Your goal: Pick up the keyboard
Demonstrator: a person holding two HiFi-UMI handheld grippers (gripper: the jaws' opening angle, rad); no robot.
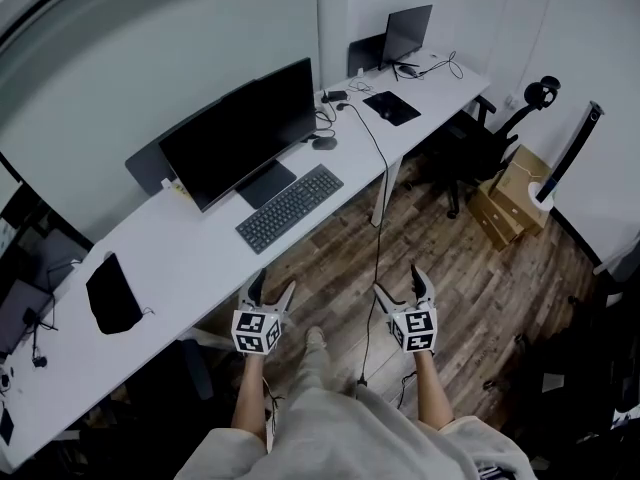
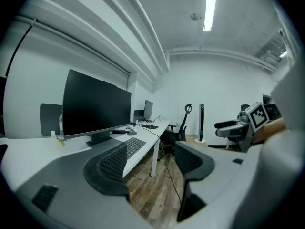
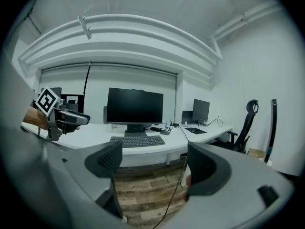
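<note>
Keyboard [image 1: 290, 208] flat on the white desk [image 1: 190, 258], nothing holding it

The dark keyboard lies just in front of the black monitor [image 1: 240, 133], near the desk's front edge. The person stands back over the wood floor [image 1: 470, 288] with both tools raised. The left gripper [image 1: 272, 286] has its jaws spread with only air between them. The right gripper [image 1: 400, 286] is spread just as wide and holds nothing. Both are well apart from the keyboard. A black pouch [image 1: 112, 293] lies further left on the desk.
</note>
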